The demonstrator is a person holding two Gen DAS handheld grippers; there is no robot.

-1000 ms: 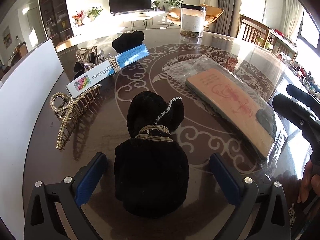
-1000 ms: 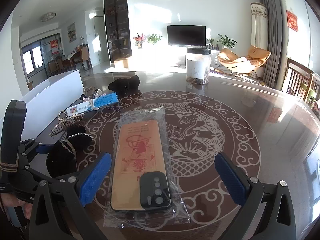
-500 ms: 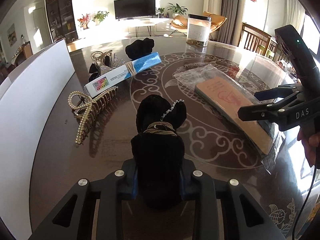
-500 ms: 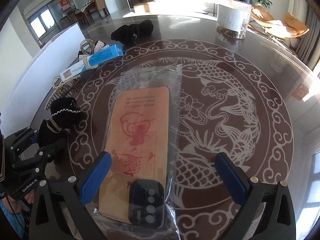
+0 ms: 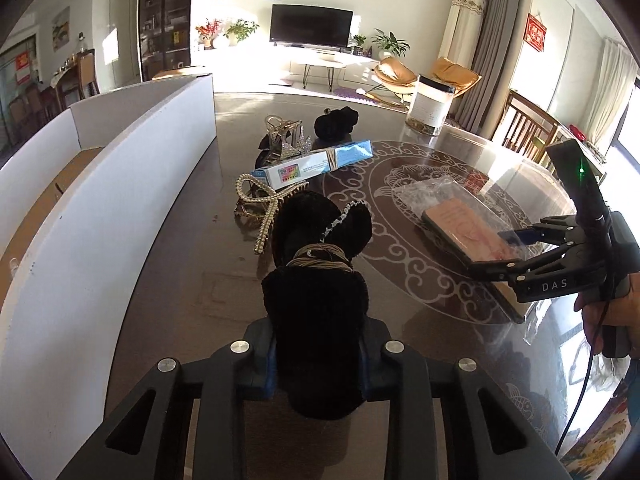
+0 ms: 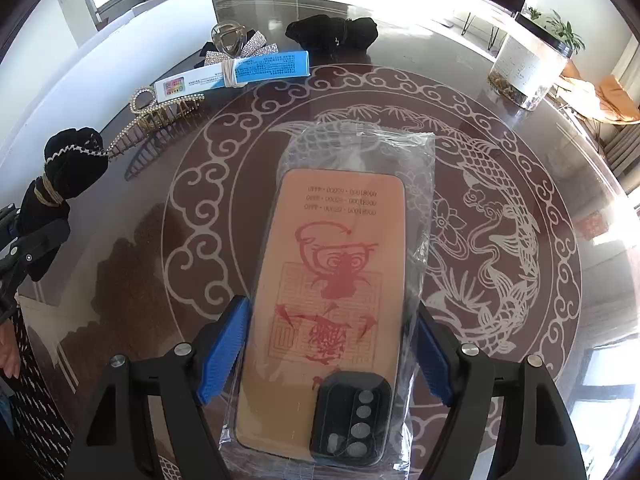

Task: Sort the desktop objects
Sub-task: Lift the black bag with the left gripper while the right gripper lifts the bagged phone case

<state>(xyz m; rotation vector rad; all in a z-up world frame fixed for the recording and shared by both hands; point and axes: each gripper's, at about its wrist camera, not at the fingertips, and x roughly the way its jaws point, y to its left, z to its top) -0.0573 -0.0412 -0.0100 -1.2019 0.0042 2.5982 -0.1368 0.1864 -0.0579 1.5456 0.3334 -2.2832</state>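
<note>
Black velvet scrunchie (image 5: pixel 316 312) in left gripper (image 5: pixel 318 364)

White letters "DAS" stand on the black plastic right gripper (image 5: pixel 516 246); rows of small digits on the tan, red-printed phone case (image 6: pixel 332 296) are too blurred to read.

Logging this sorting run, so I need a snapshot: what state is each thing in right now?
Left hand-held gripper: shut on the black hair bow.
Black hair bow: gripped, off the table.
Right hand-held gripper: closing, astride the bagged phone case.
Bagged phone case: flat on the table.
Pearl hair claw: lying loose.
</note>
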